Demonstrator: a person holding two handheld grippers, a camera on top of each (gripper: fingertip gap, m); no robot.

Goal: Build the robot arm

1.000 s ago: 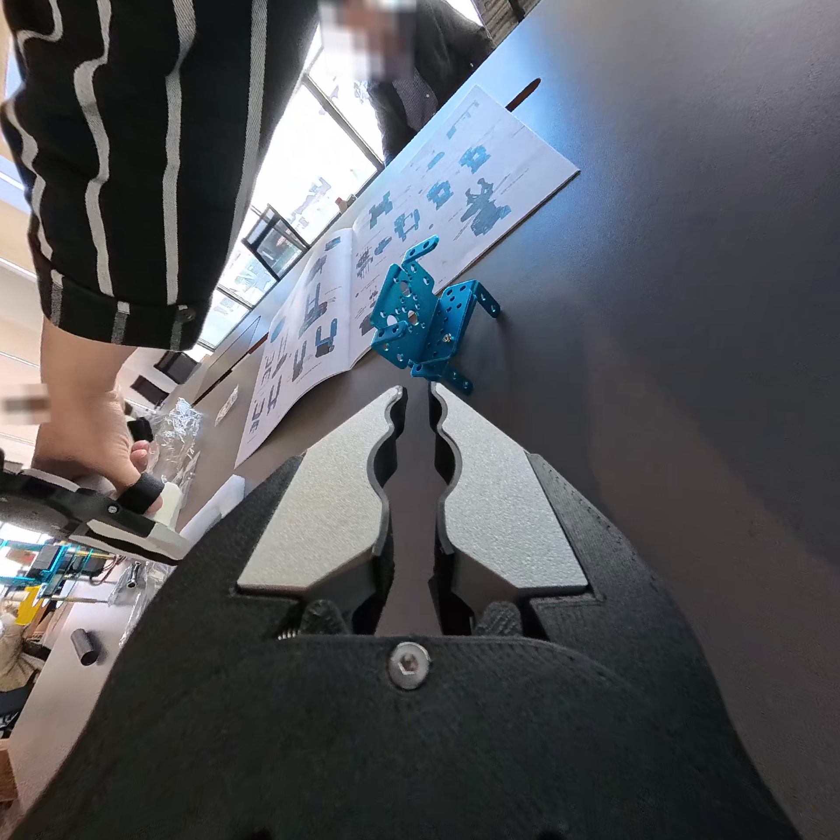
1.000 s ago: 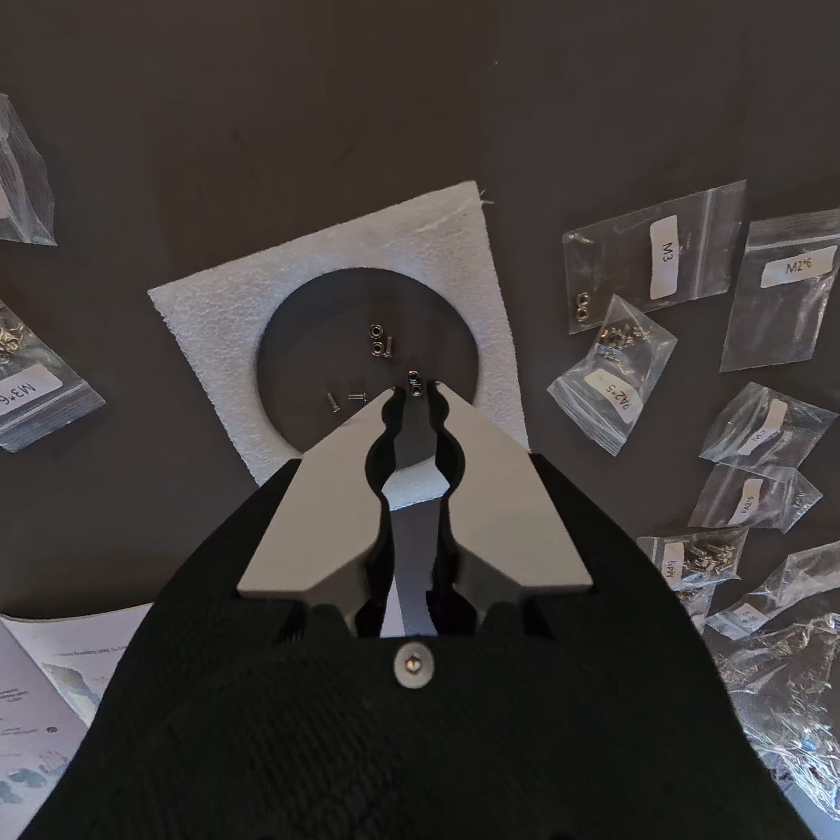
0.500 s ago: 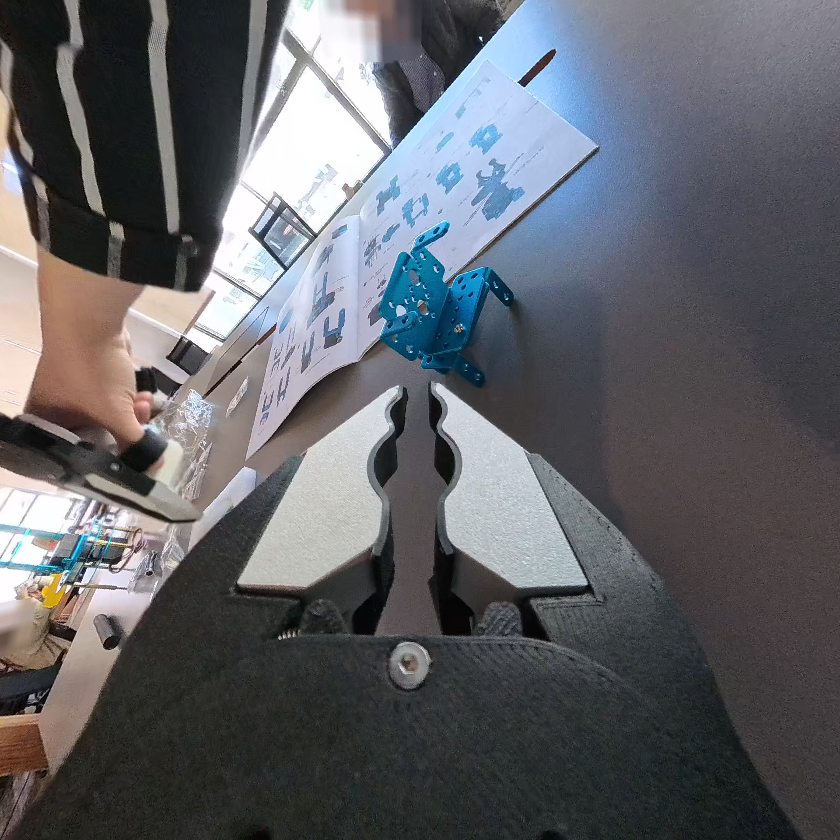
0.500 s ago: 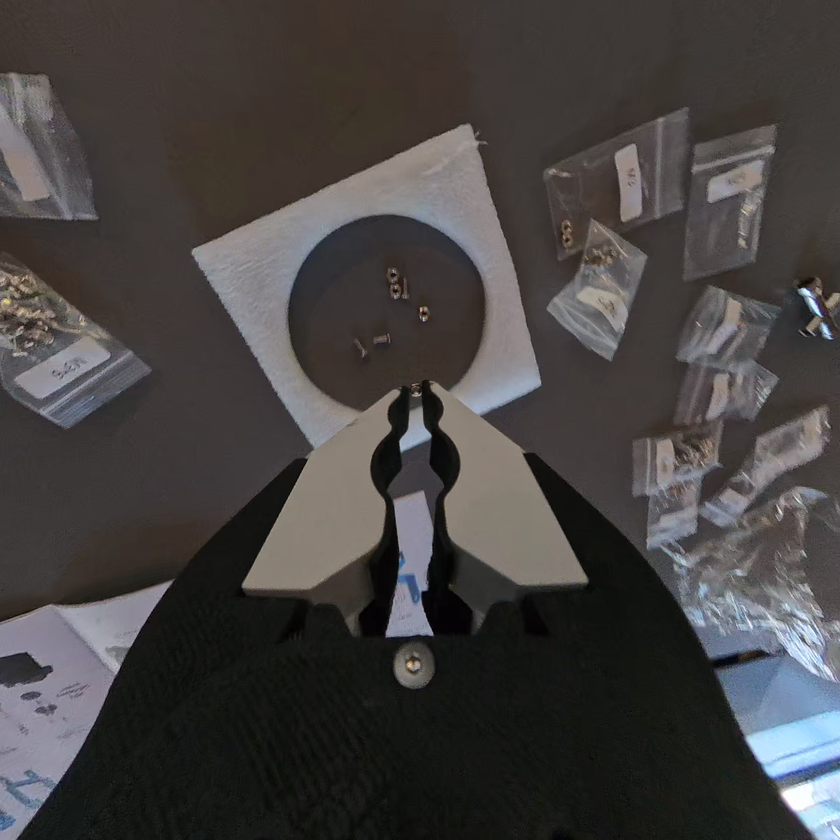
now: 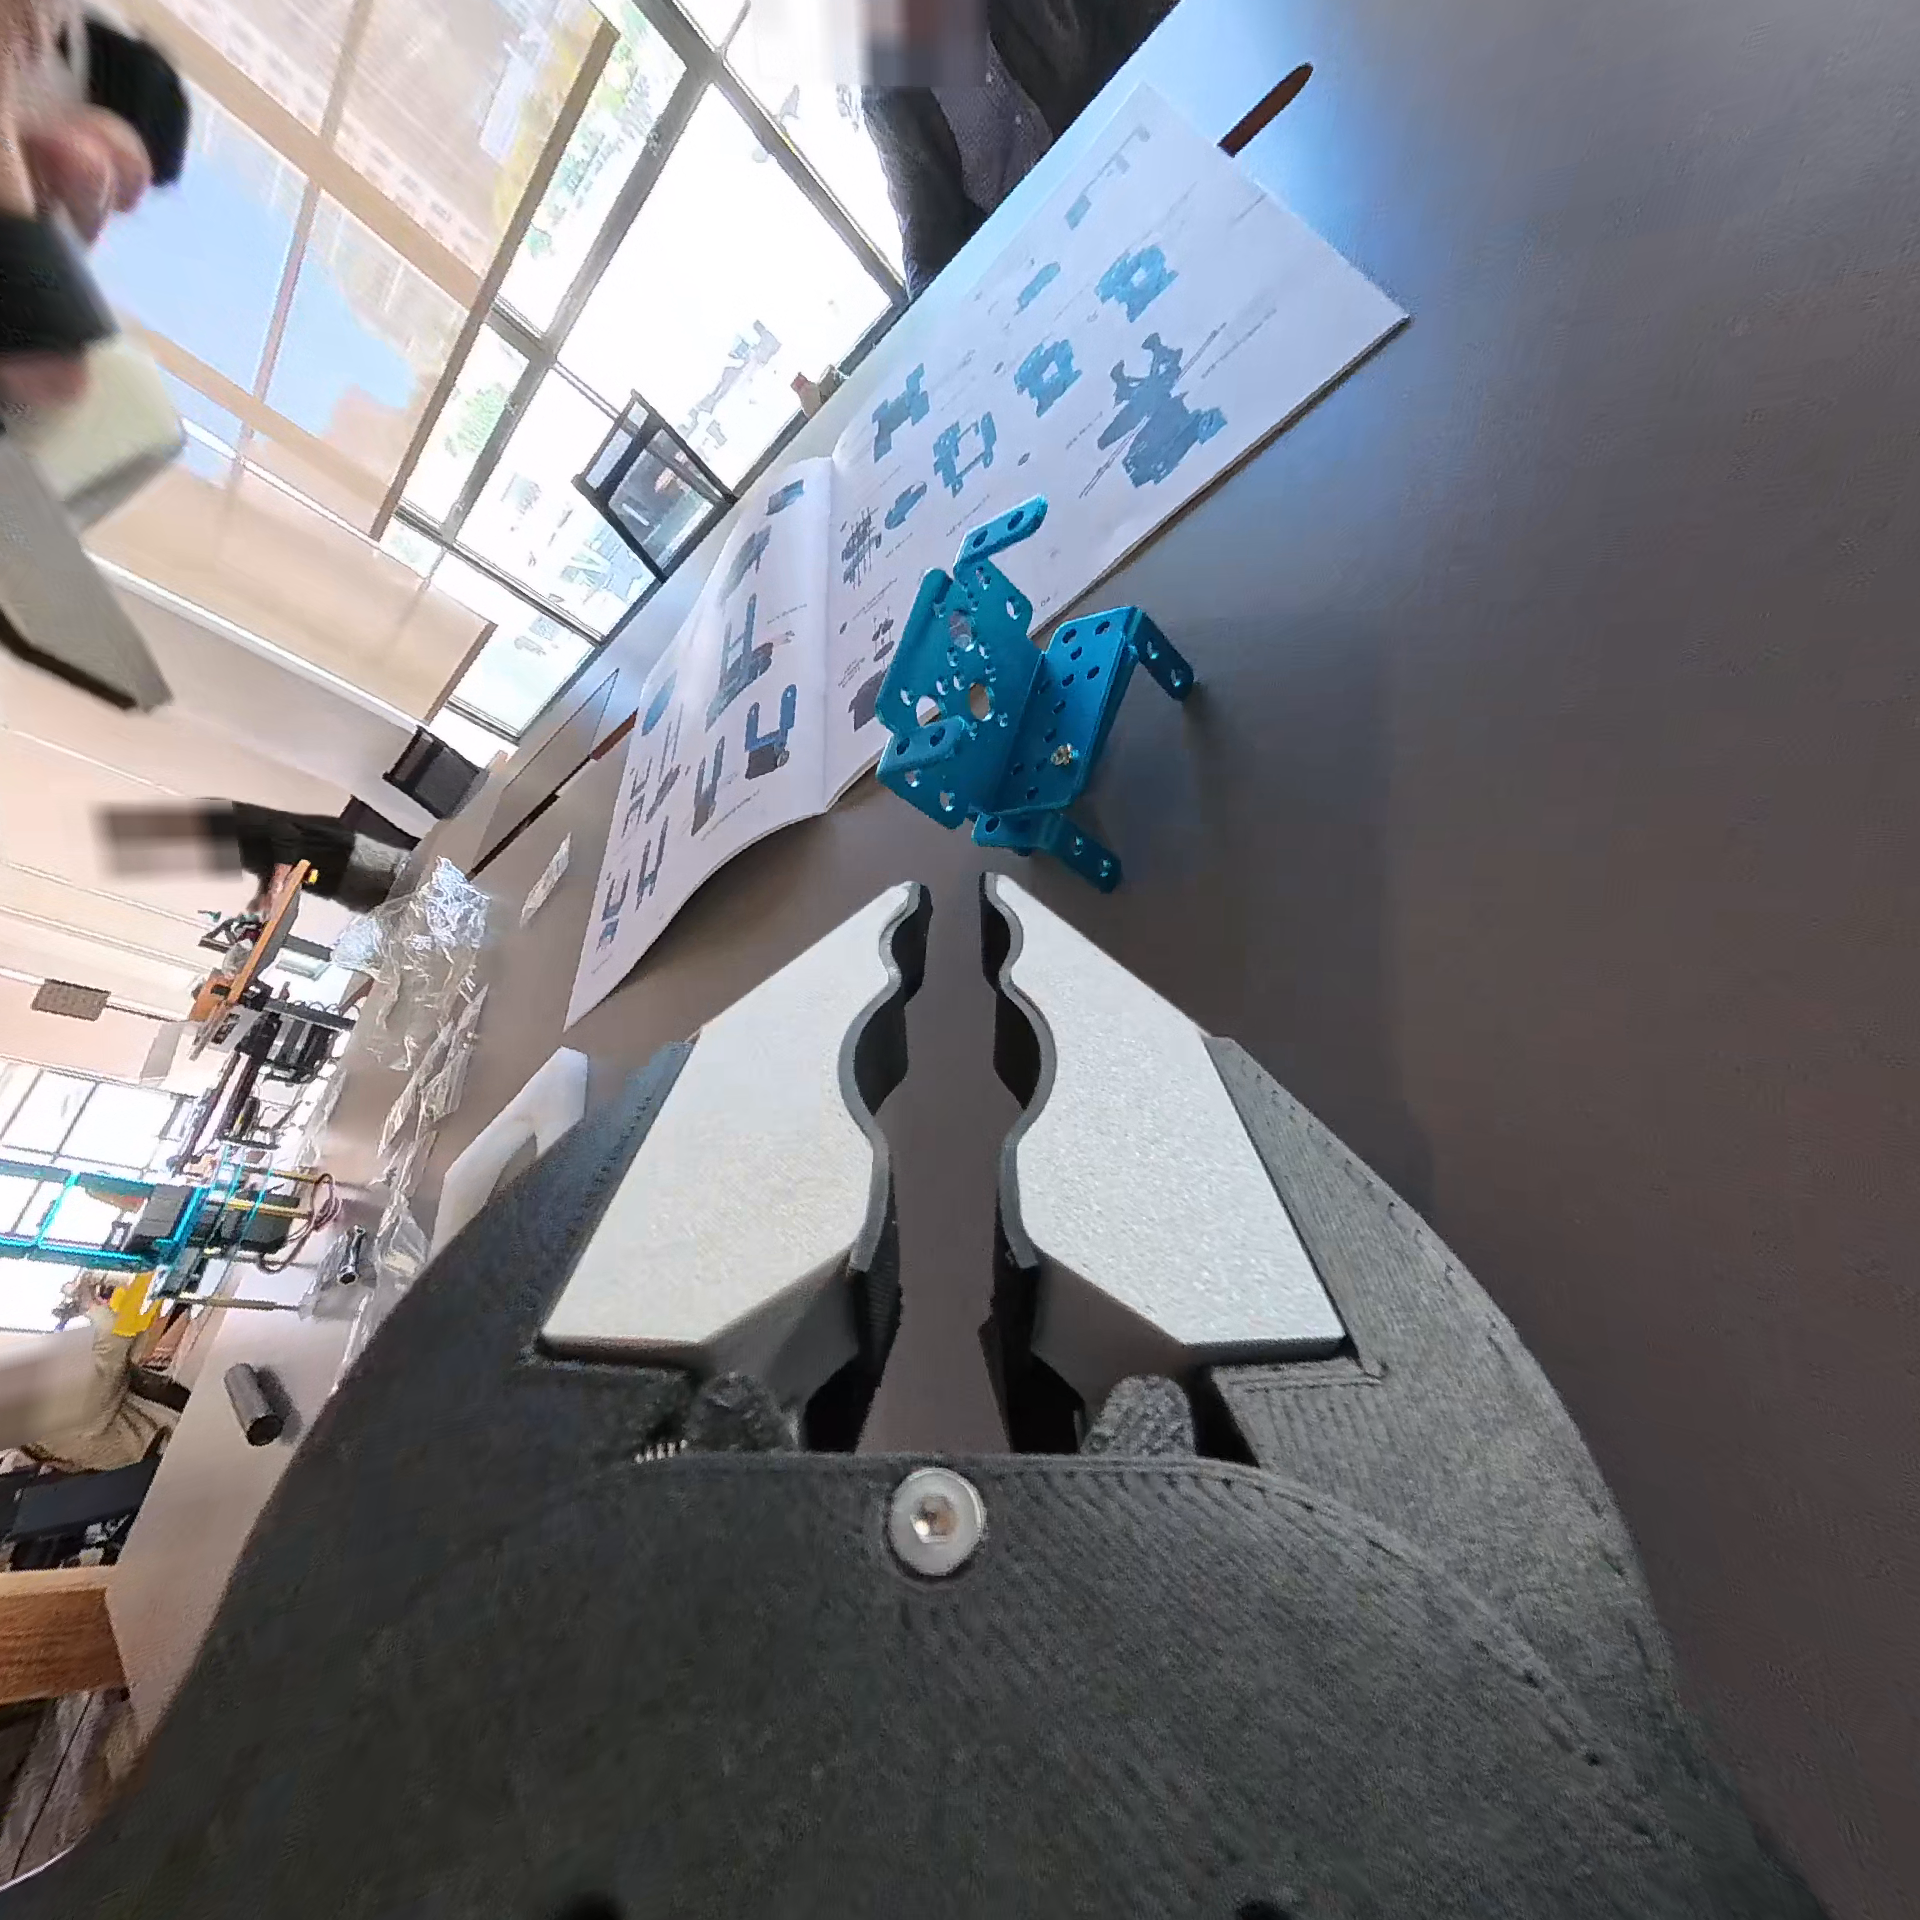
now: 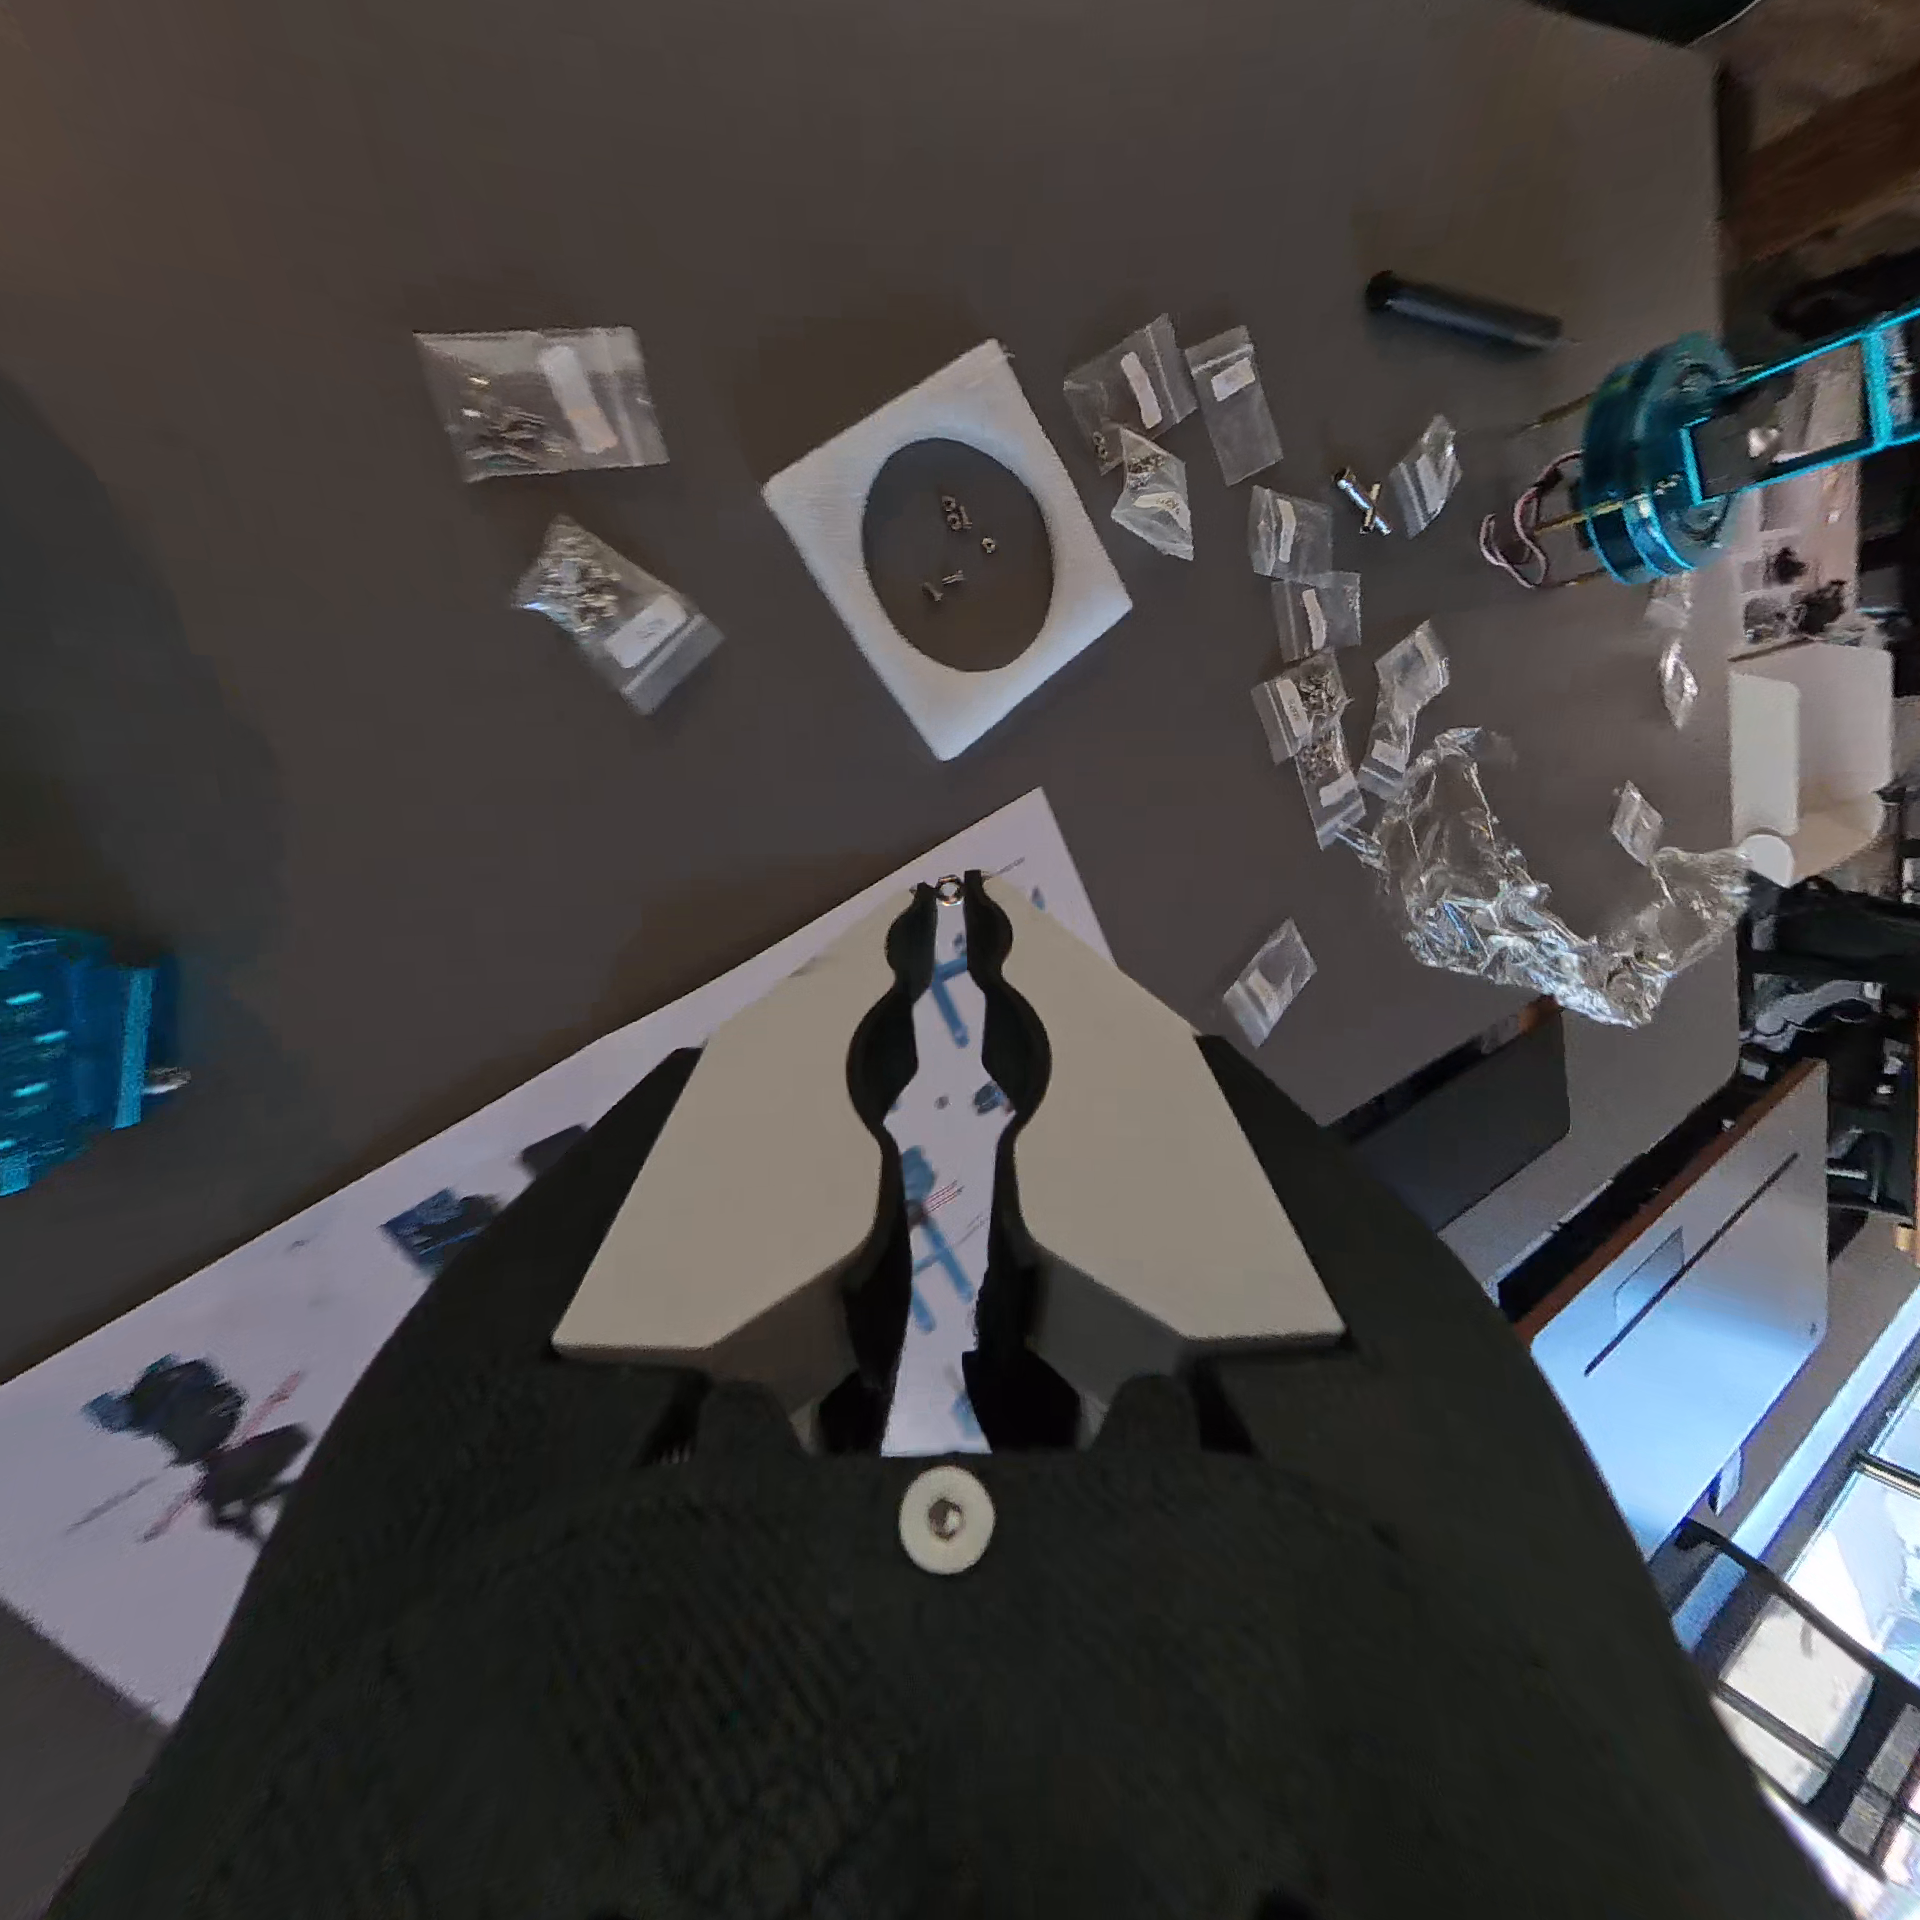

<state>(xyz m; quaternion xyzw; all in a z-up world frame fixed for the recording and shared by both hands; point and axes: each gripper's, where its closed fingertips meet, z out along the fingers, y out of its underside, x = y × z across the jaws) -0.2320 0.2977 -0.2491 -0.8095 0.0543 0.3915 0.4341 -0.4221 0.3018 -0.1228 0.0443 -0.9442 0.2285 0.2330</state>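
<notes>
1. The right gripper (image 6: 948,885) was clenched on one tiny metal nut (image 6: 947,886), pinched at the very tips of its jaws and held in the air above the open booklet (image 6: 727,1049).
2. The left gripper (image 5: 956,896) gripped nothing — its jaws stood a narrow gap apart, low over the dark table (image 5: 1558,727).
3. Just ahead of the left gripper lay one blue bracket assembly (image 5: 1013,696), resting on the table with one edge touching the booklet (image 5: 1039,395).
4. Beyond the right gripper lay one white foam square (image 6: 945,545) with a round hole; about five small screws and nuts (image 6: 956,551) sat inside the hole on the bare table.
5. Two bags of hardware (image 6: 582,499) lay left of the foam; roughly a dozen small clear bags (image 6: 1288,582) were scattered to its right, with one crumpled sheet of clear plastic (image 6: 1496,914) near them.
6. One dark cylinder (image 6: 1460,312) lay farther off, and one blue round machine part (image 6: 1652,468) stood at the table's far right.
7. Compared with a second before, the right gripper had lifted away from the foam hole, where its tips had been down at a nut — the foam now looked far smaller and well apart from it, and the booklet lay under the jaws.
8. The left gripper's jaw gap was unchanged; the striped sleeve that had filled its upper left view was gone.
</notes>
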